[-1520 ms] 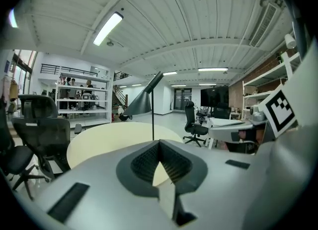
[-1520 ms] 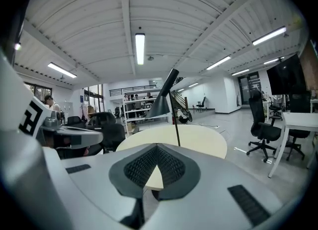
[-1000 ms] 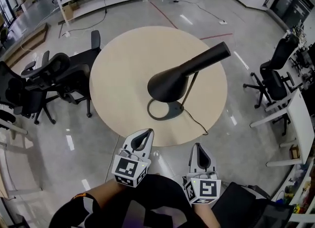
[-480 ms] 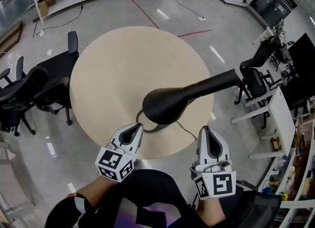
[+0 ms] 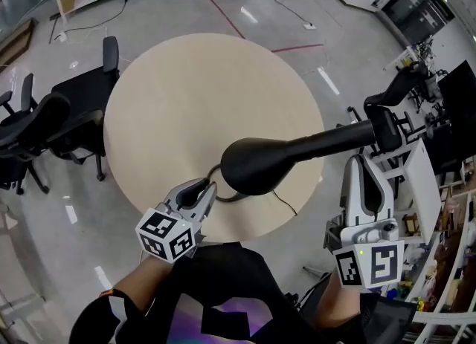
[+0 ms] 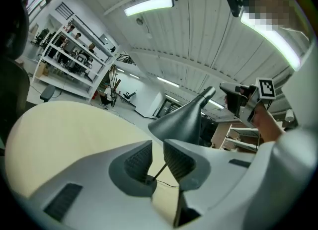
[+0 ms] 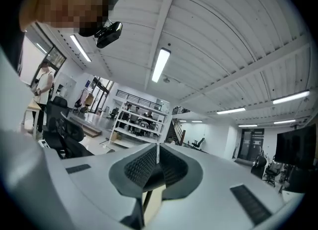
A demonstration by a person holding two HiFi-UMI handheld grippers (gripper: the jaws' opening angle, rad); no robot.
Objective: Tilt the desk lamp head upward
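You have one black desk lamp (image 5: 256, 166) standing on the single round tabletop (image 5: 186, 90) near its closest edge, its head level and reaching out to your right. Of your two tongs, the left tongs (image 5: 202, 190) sit narrowly apart and empty just beside the lamp's shade, while the right tongs (image 5: 362, 163) are closed, empty, beside the head's narrow end. Two black office chairs (image 5: 82, 108) stand left of the tabletop.

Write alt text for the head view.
A black desk lamp with a cone-shaped head stands on a round beige table, seen from above. The left gripper points at its base; the right gripper is near the head's narrow end.
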